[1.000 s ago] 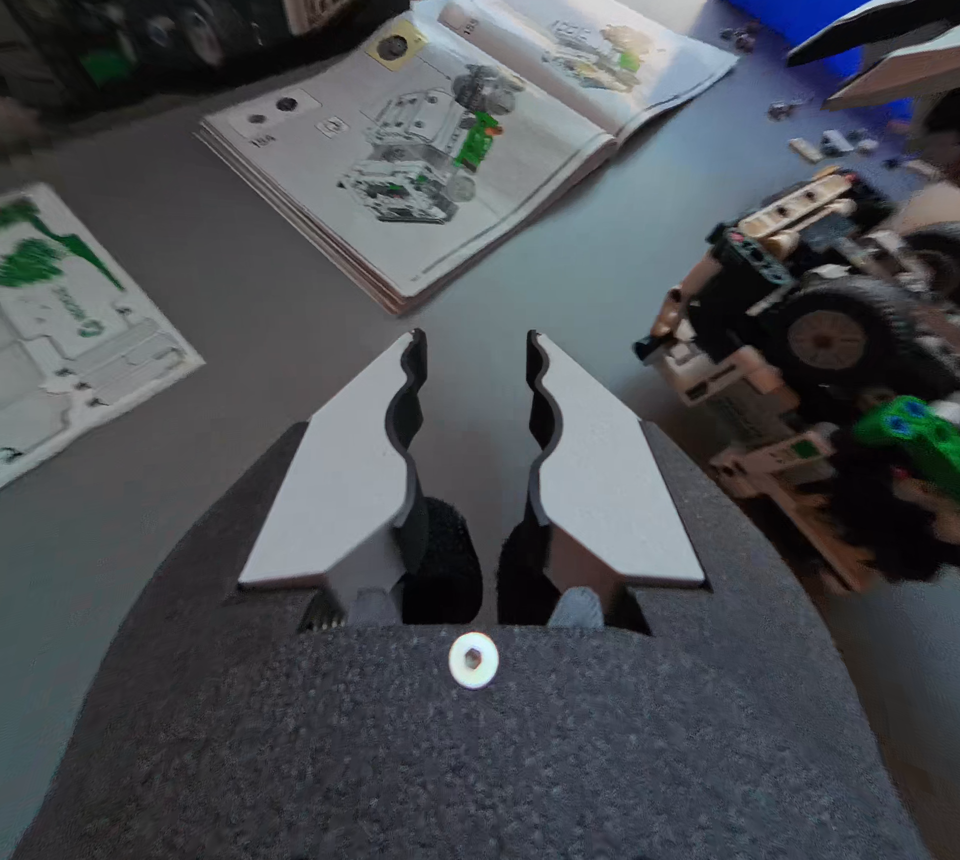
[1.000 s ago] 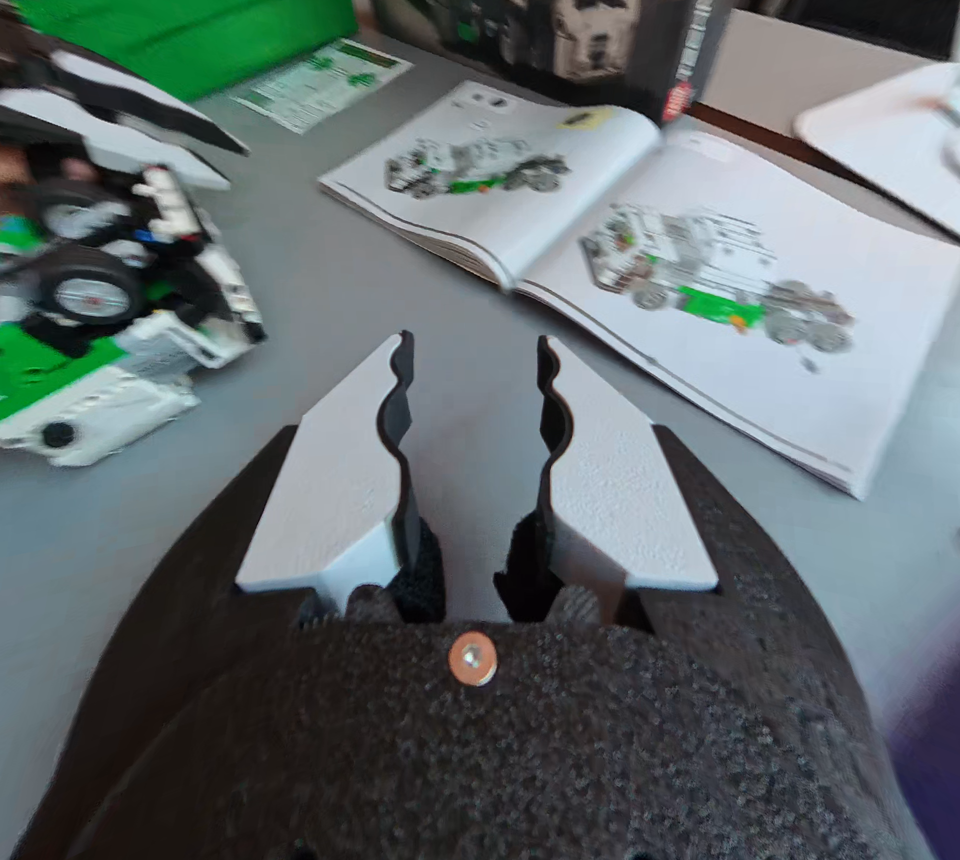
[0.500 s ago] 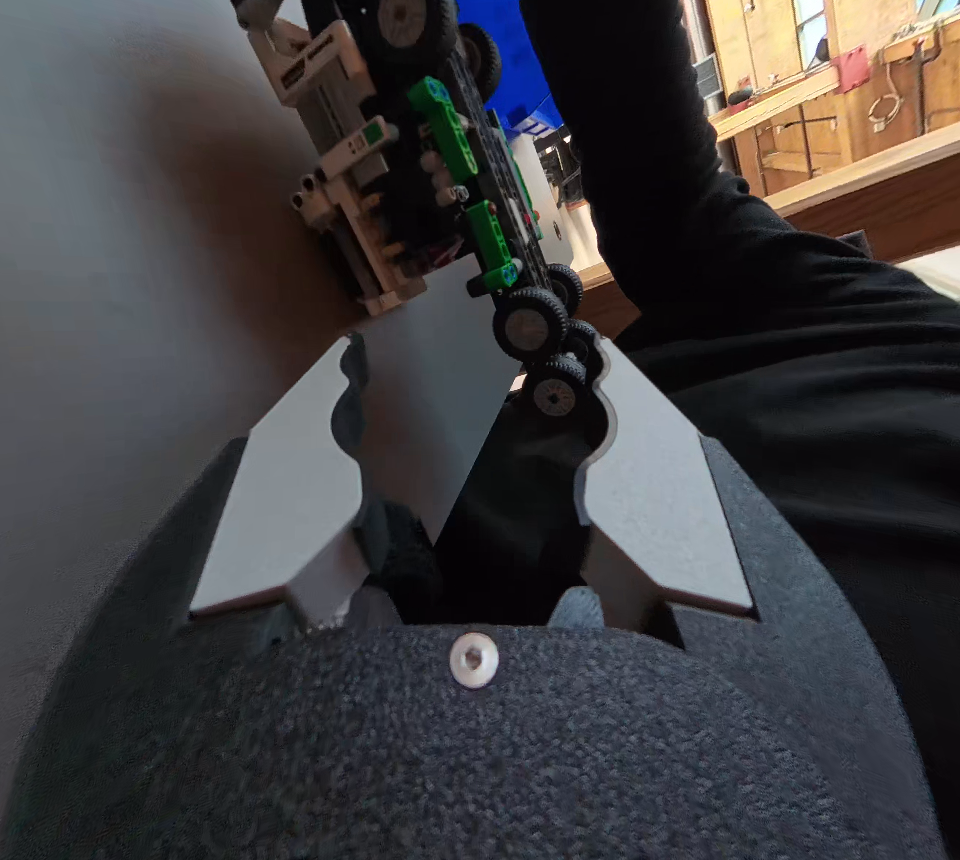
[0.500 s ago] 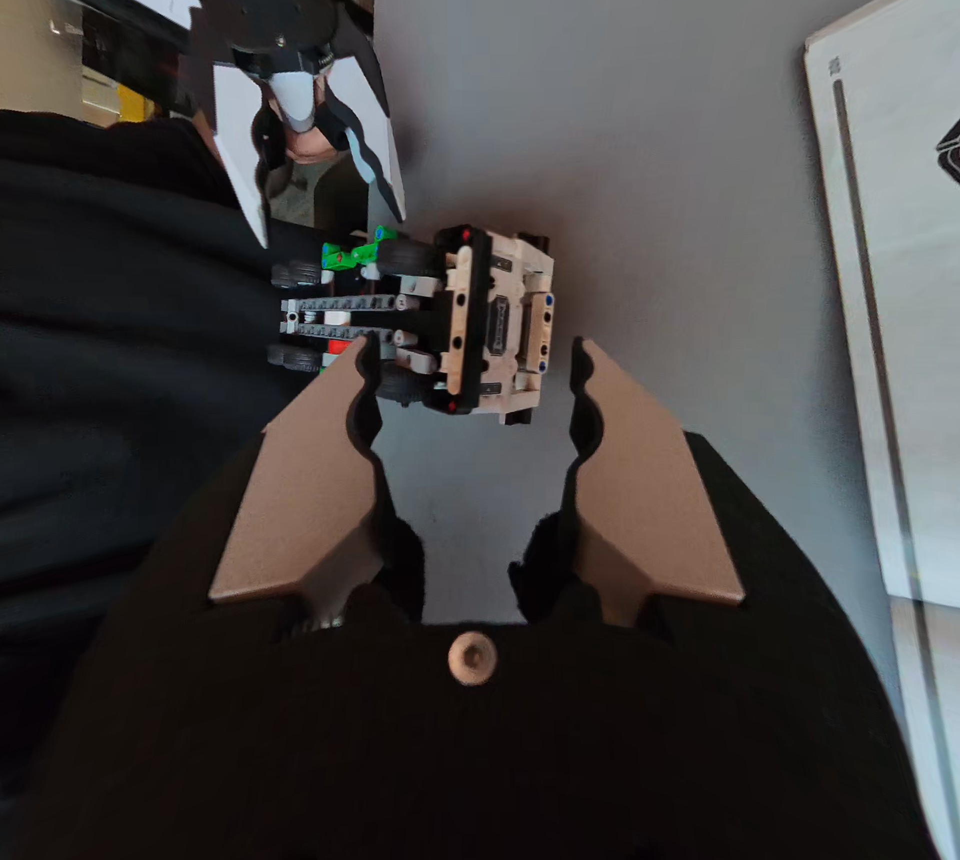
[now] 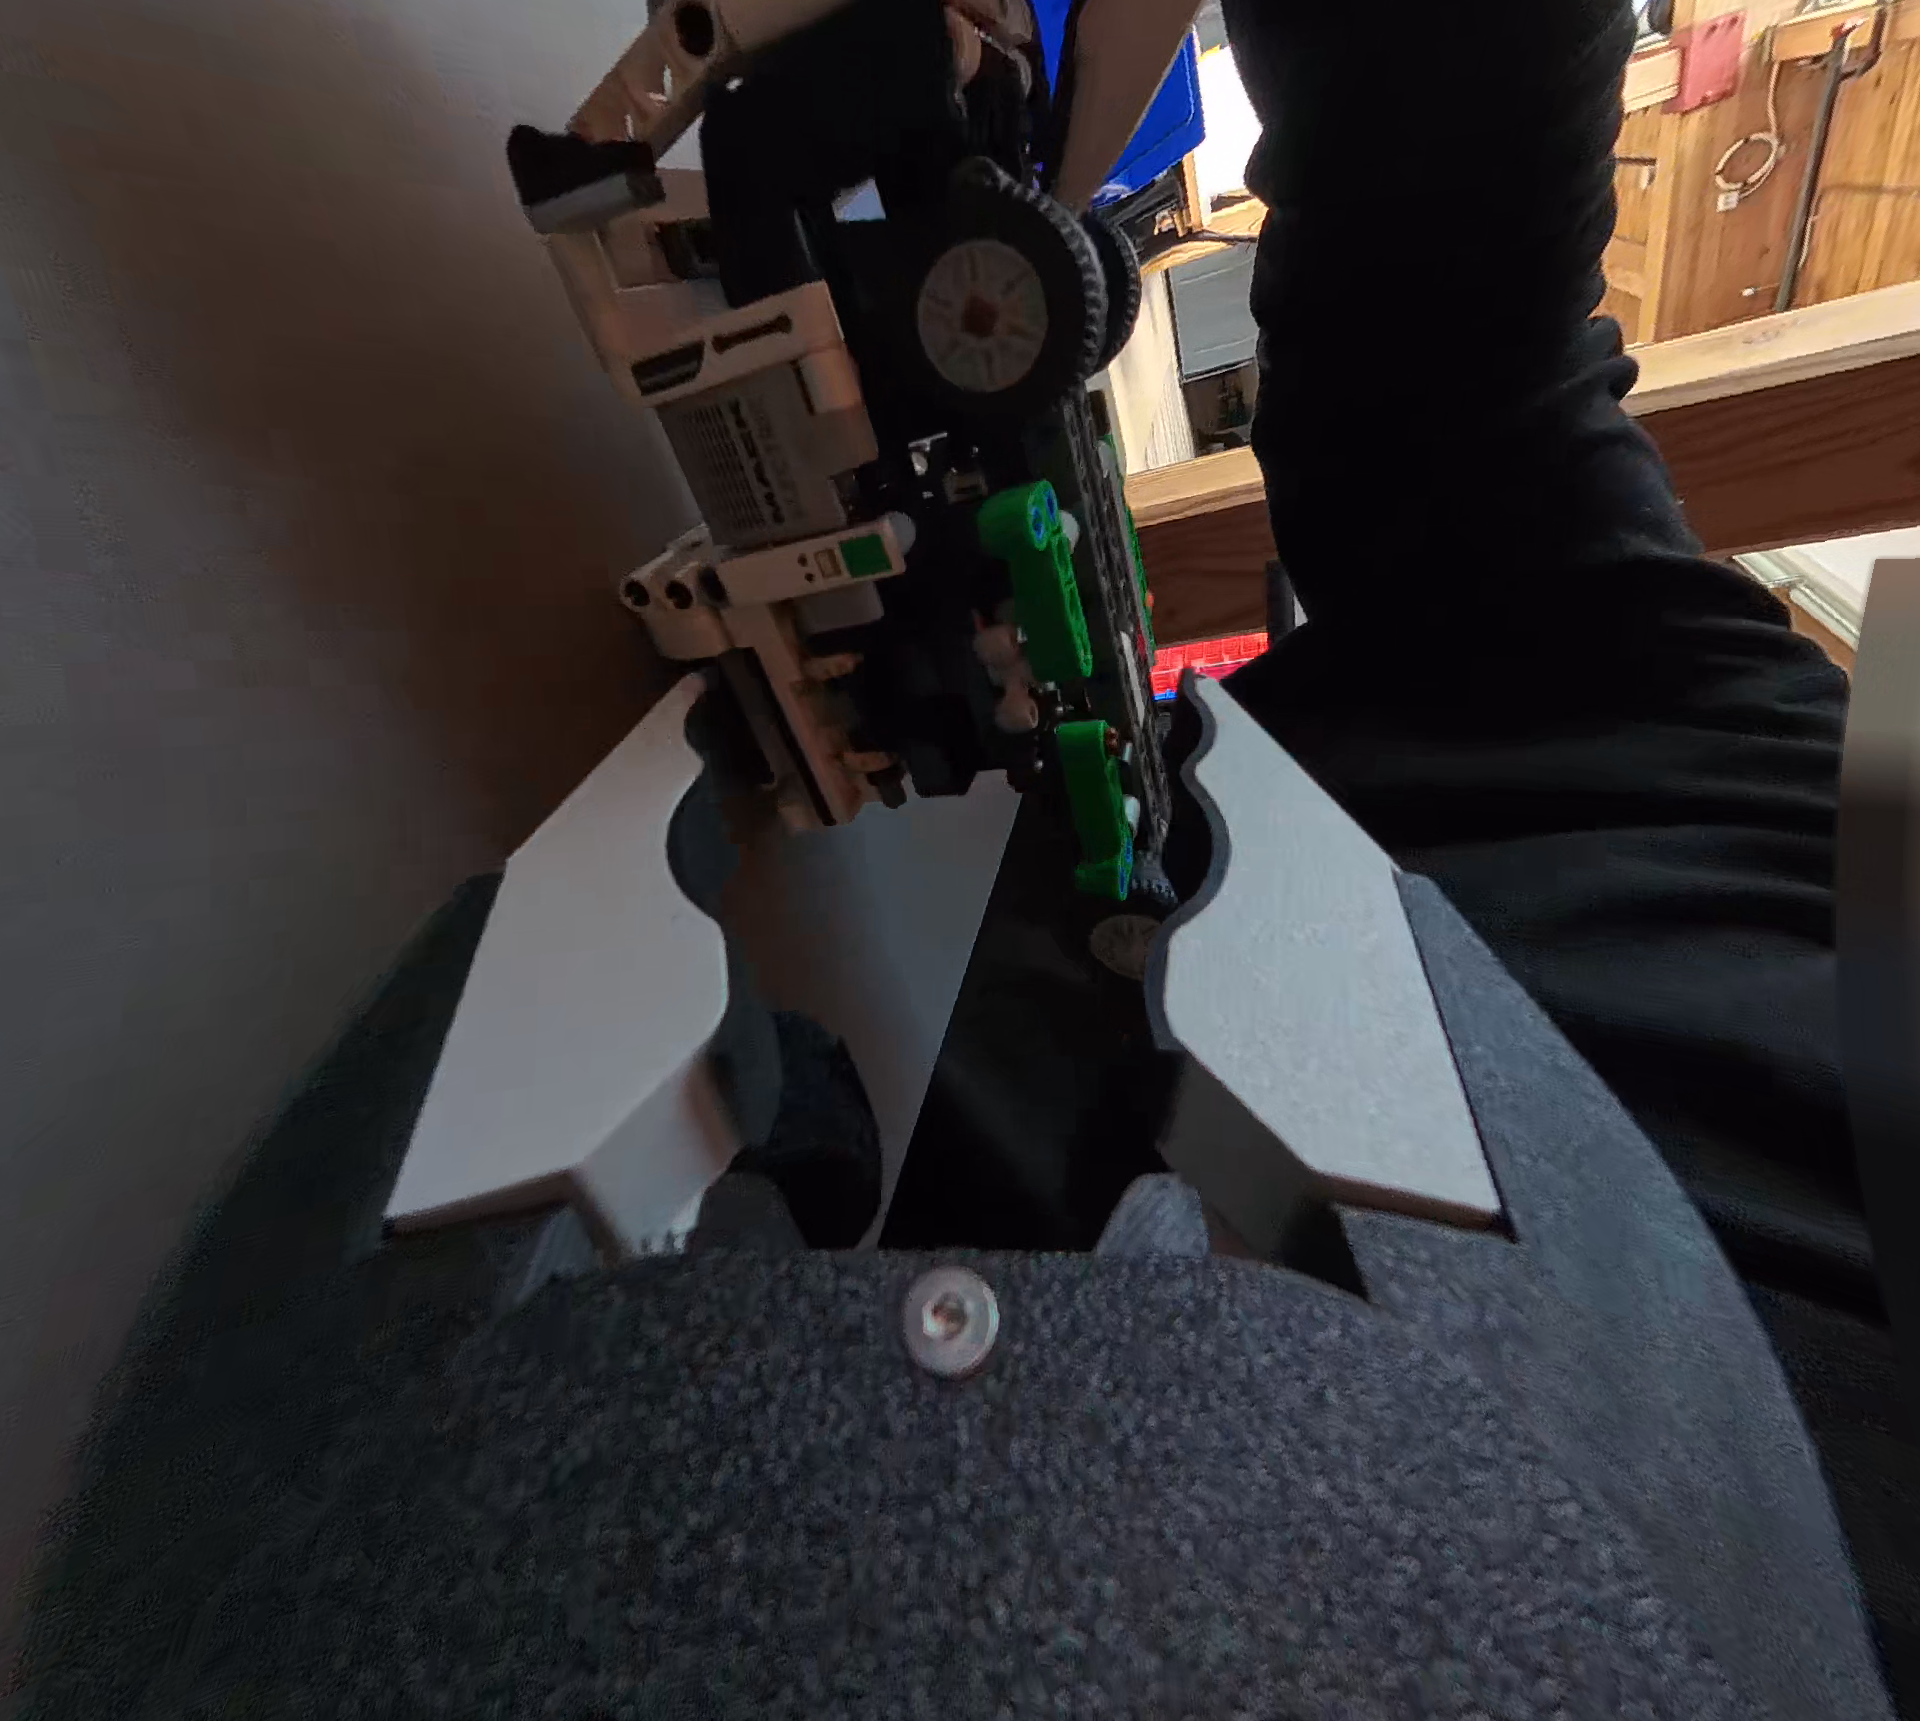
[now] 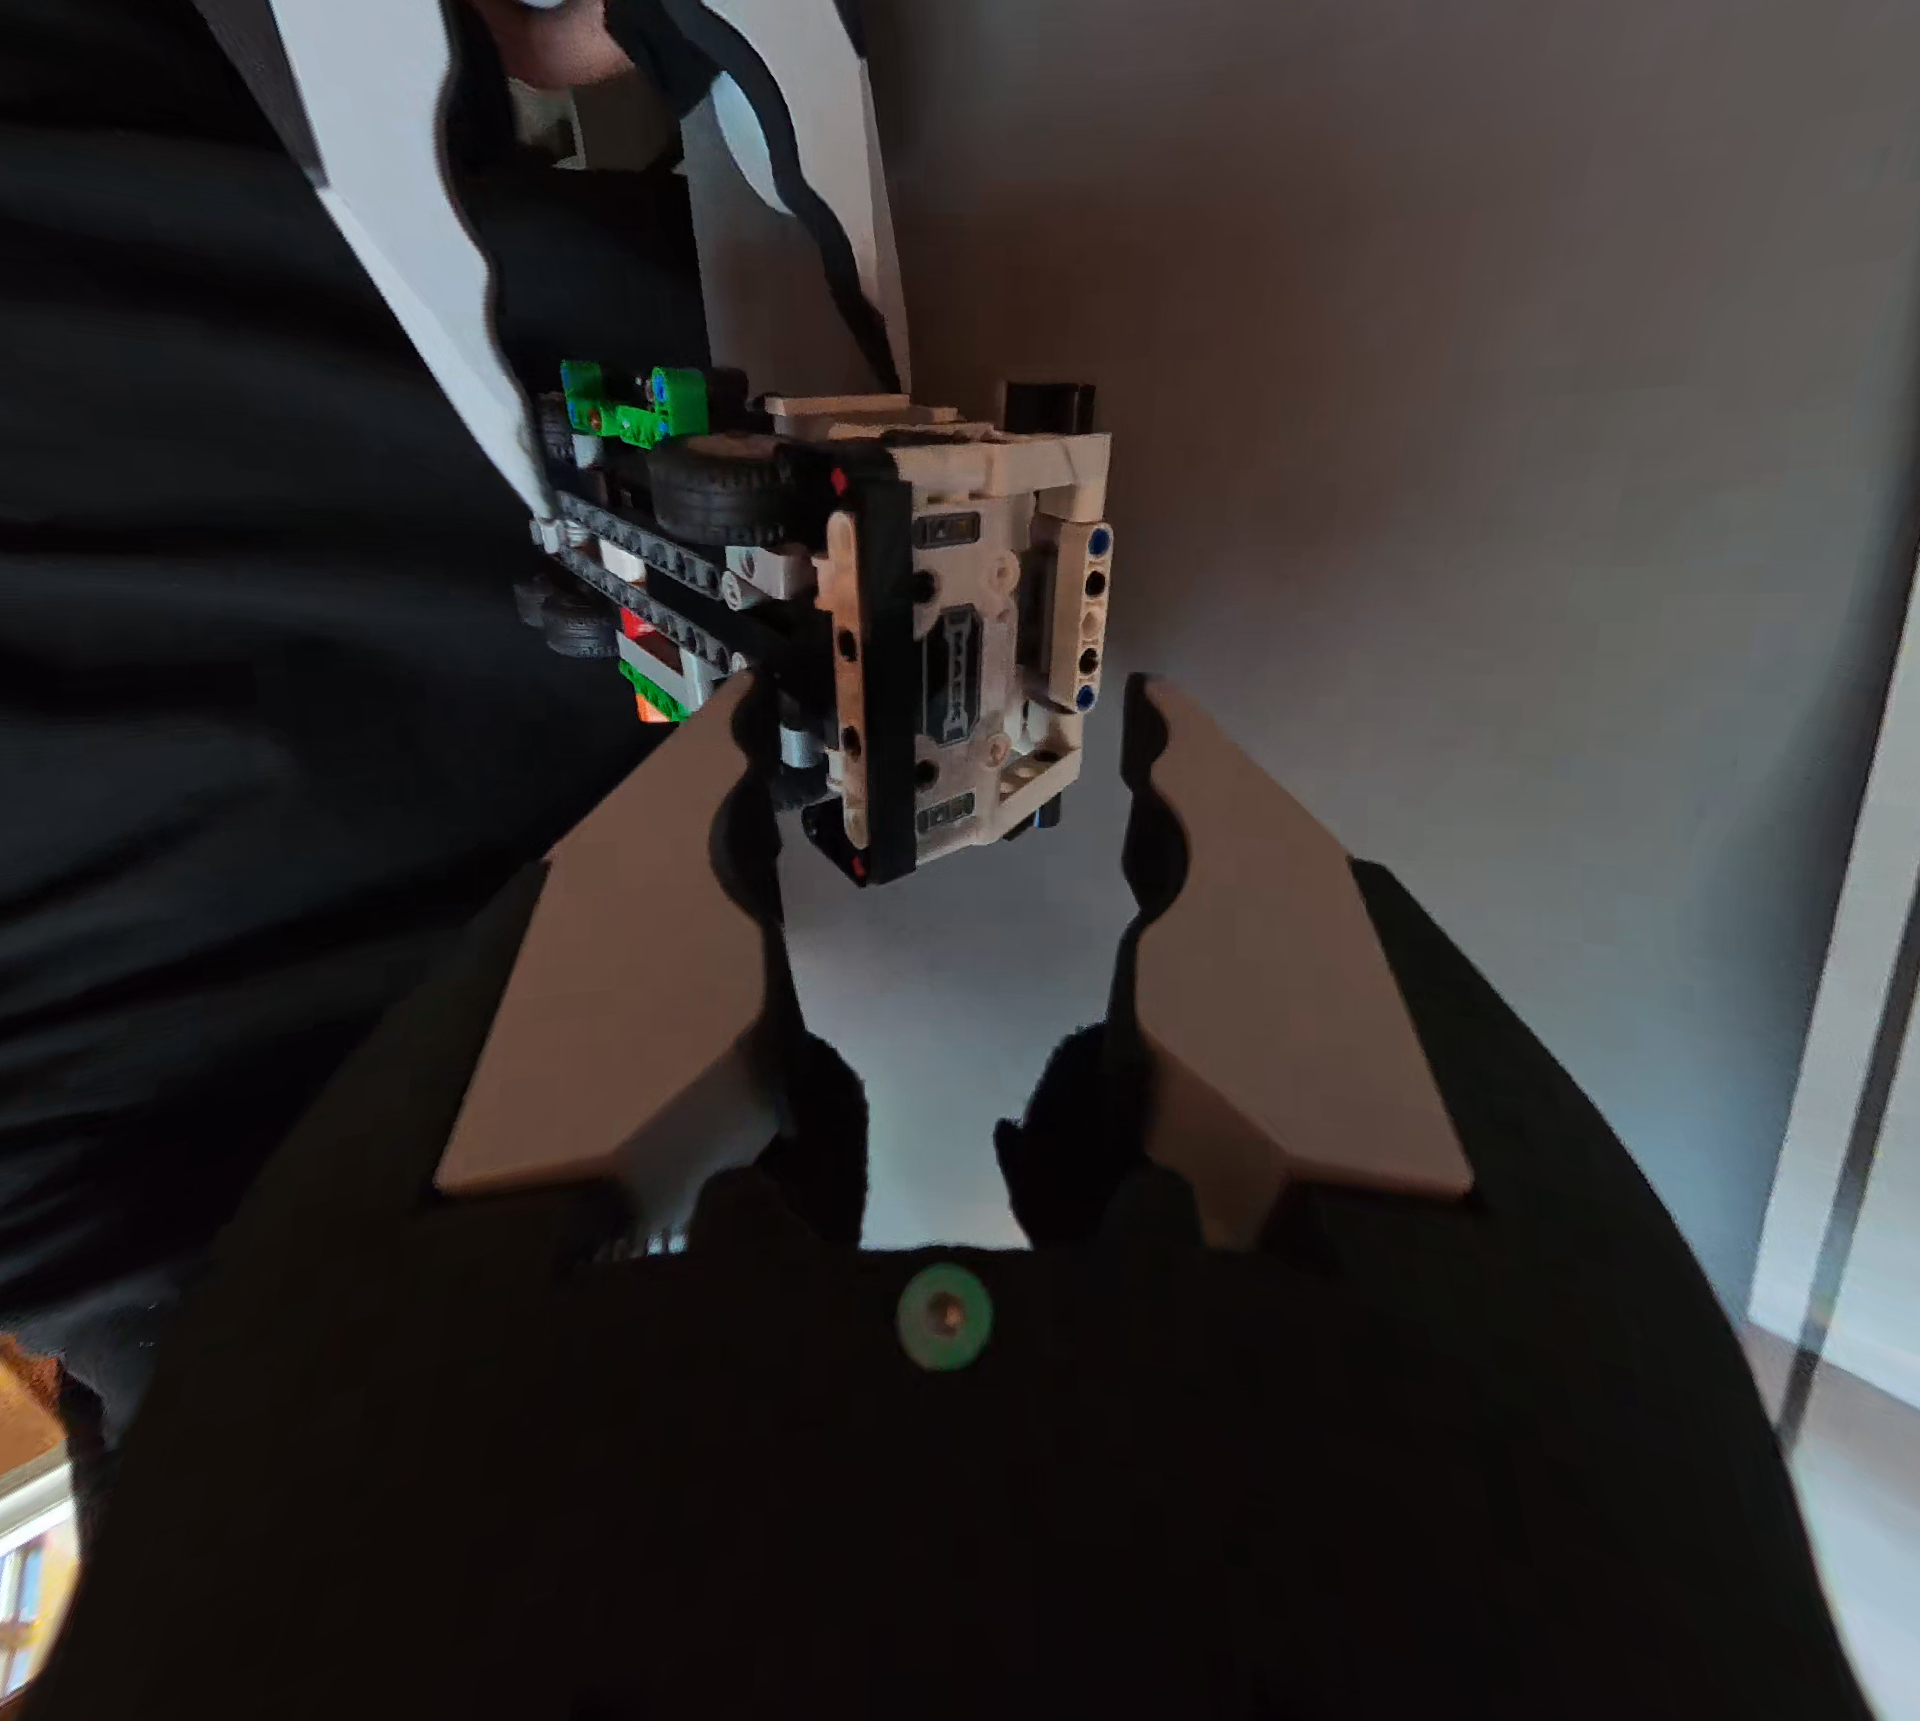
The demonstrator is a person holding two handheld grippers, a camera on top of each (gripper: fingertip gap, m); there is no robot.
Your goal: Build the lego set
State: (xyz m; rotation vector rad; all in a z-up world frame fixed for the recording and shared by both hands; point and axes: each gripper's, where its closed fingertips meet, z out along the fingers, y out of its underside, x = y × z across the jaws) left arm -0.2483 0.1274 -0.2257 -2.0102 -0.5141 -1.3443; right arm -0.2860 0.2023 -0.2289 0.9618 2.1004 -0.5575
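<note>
The left hand-held gripper is spread wide, with the rear end of the lego truck sitting between its fingertips, though I can't tell if they're actually touching it. The truck lies on its side on the grey counter, and the right hand-held gripper is spread open too, its tips either side of the truck's white cab end.

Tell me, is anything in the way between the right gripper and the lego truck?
Nothing visible is. The right gripper is open, and the lego truck has its white front end right at the fingertips, with only bare grey table around it. The left gripper comes at the truck's far end.
</note>
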